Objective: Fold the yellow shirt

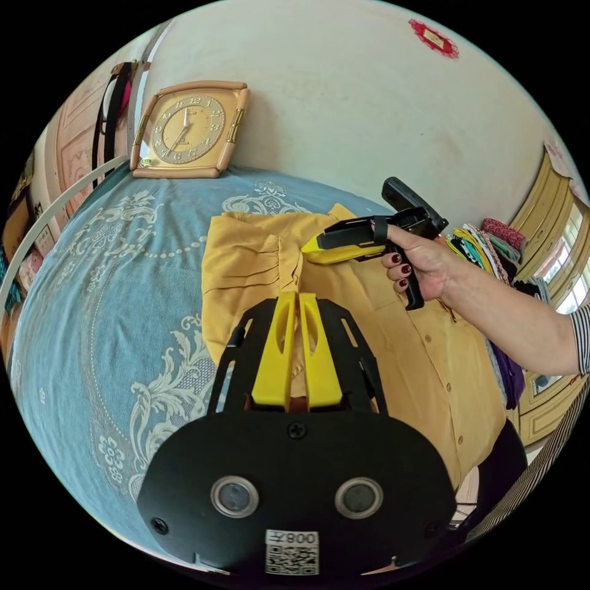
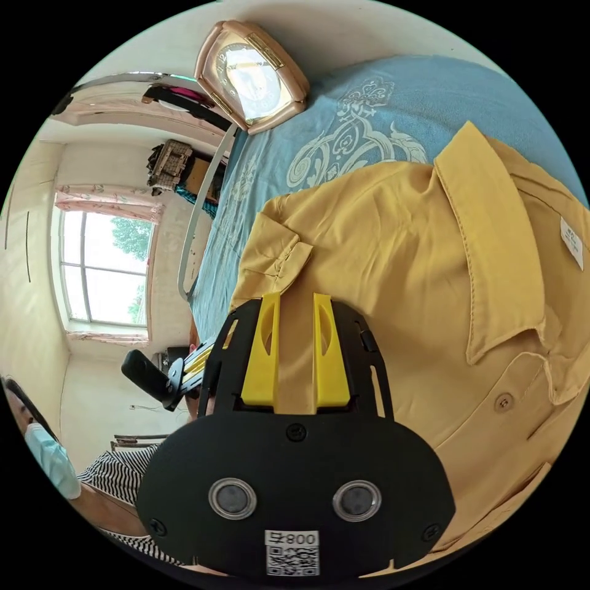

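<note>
Blue patterned bedspread (image 1: 104,307) carries the yellow button-up shirt (image 1: 424,356) in the left gripper view, a tan square clock (image 1: 187,129) against the wall; the left gripper (image 1: 297,299) pinches a shirt fold between nearly closed jaws, while the right gripper (image 1: 310,246) touches the shirt just beyond. Right gripper view: its jaws (image 2: 296,299) stand narrowly parted over the shirt (image 2: 399,258) below the collar; whether they grip cloth, I cannot tell.

The yellow shirt (image 1: 405,344) runs under the left gripper's (image 1: 298,301) black body, hem lost. Its right side is cut at the right gripper view's edge.
</note>
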Demonstrator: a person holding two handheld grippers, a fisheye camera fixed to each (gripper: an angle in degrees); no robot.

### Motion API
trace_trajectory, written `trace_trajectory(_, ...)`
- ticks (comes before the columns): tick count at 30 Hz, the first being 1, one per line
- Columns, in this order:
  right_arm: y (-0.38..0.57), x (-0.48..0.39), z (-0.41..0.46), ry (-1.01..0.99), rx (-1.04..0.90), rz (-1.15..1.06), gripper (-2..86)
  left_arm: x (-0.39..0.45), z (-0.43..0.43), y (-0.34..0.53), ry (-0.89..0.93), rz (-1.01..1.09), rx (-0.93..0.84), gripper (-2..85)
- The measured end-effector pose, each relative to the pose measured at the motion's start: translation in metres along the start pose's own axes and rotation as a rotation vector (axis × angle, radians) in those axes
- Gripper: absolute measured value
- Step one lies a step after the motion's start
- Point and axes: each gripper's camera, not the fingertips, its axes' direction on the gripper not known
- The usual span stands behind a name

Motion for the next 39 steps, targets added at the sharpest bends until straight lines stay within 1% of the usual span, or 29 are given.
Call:
trace_trajectory(8,-0.025,0.039,0.000,-0.092,0.003,0.053,8.7,0.033,0.006,0.015,-0.043,0.079,-0.009,0.8)
trace_trajectory(13,-0.029,0.056,-0.015,-0.153,0.048,0.054,8.7,0.048,0.015,0.022,-0.067,0.130,-0.030,0.8)
trace_trajectory(17,-0.032,0.066,-0.023,-0.132,0.038,0.044,8.8,0.057,0.023,0.030,-0.077,0.144,-0.031,0.8)
trace_trajectory(25,-0.024,0.094,-0.030,-0.212,0.079,0.078,9.0,0.061,0.042,0.044,-0.089,0.139,-0.047,0.9)
trace_trajectory(29,-0.024,0.099,-0.017,-0.192,0.036,0.090,8.7,0.066,0.049,0.049,-0.101,0.159,-0.043,1.0)
trace_trajectory(35,-0.027,0.094,-0.004,-0.214,0.041,0.088,5.0,0.081,0.061,0.052,-0.157,0.236,-0.060,1.0)
trace_trajectory(37,-0.028,0.083,-0.006,-0.201,0.057,0.052,2.2,0.085,0.062,0.050,-0.168,0.253,-0.051,0.9)
trace_trajectory(39,-0.029,0.071,-0.012,-0.183,0.073,0.023,1.2,0.092,0.061,0.047,-0.170,0.274,-0.030,0.9)
